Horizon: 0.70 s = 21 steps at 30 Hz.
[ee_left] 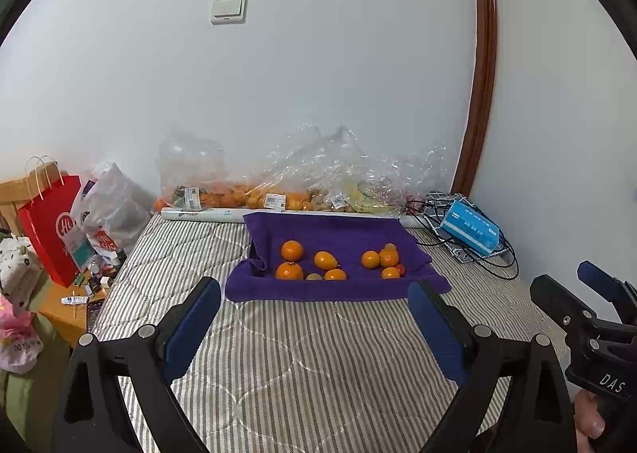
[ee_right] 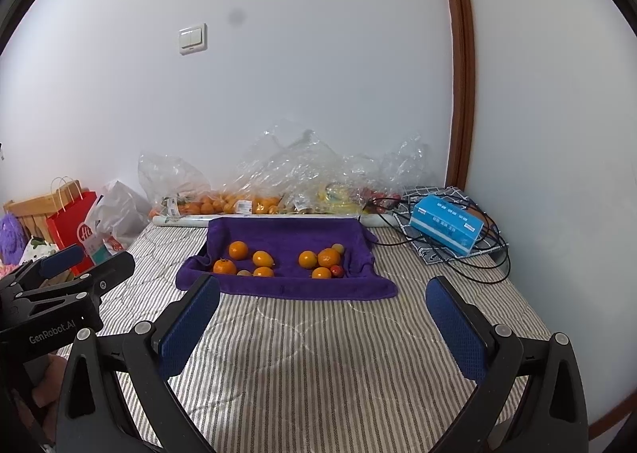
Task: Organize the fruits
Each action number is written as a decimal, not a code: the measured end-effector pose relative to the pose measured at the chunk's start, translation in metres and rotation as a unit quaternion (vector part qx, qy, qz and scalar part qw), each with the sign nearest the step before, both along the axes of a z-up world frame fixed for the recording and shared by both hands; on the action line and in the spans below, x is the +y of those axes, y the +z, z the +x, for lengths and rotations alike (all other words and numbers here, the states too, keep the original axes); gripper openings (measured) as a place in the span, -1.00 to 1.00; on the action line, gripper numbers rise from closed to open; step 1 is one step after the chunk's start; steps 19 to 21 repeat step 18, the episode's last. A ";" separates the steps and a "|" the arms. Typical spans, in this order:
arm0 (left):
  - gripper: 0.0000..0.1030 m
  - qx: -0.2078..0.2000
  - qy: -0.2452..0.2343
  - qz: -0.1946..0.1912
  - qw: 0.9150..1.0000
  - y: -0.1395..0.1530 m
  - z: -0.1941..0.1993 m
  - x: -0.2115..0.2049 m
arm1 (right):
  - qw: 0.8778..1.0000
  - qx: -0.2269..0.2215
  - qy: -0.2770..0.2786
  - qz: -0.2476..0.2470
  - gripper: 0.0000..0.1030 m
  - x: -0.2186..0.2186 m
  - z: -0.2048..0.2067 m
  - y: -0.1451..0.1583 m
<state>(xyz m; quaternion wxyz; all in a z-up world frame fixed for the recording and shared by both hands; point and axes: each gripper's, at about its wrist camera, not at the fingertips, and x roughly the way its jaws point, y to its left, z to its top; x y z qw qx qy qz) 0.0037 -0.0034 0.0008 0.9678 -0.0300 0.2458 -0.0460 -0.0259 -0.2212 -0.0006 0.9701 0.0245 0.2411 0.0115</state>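
Observation:
A purple towel [ee_left: 338,289] [ee_right: 286,285] lies on the striped bed and holds several loose fruits. On its left are oranges [ee_left: 292,250] [ee_right: 238,250] and a yellow-orange mango-like fruit [ee_left: 325,259] [ee_right: 262,258]. On its right are more oranges [ee_left: 370,259] [ee_right: 329,257] and a small red fruit [ee_right: 337,271]. My left gripper [ee_left: 314,313] is open and empty, hovering over the bed short of the towel. My right gripper [ee_right: 322,313] is open and empty too, beside it; it also shows in the left wrist view [ee_left: 573,289].
Clear plastic bags of oranges and other fruit [ee_left: 254,196] [ee_right: 247,202] line the wall behind the towel, with a paper roll [ee_left: 203,215]. A blue tissue box [ee_left: 469,227] [ee_right: 446,228] and black cables [ee_right: 493,273] lie back right. A red bag [ee_left: 51,230] stands left.

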 end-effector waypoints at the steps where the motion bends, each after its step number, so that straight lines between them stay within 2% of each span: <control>1: 0.85 -0.001 0.000 0.000 1.000 0.001 0.000 0.000 | 1.000 -0.001 0.000 0.000 0.98 0.000 0.000 0.000; 21: 0.86 -0.002 -0.002 0.004 1.000 0.002 -0.003 -0.002 | 1.000 -0.001 -0.001 0.001 0.98 0.000 -0.002 0.000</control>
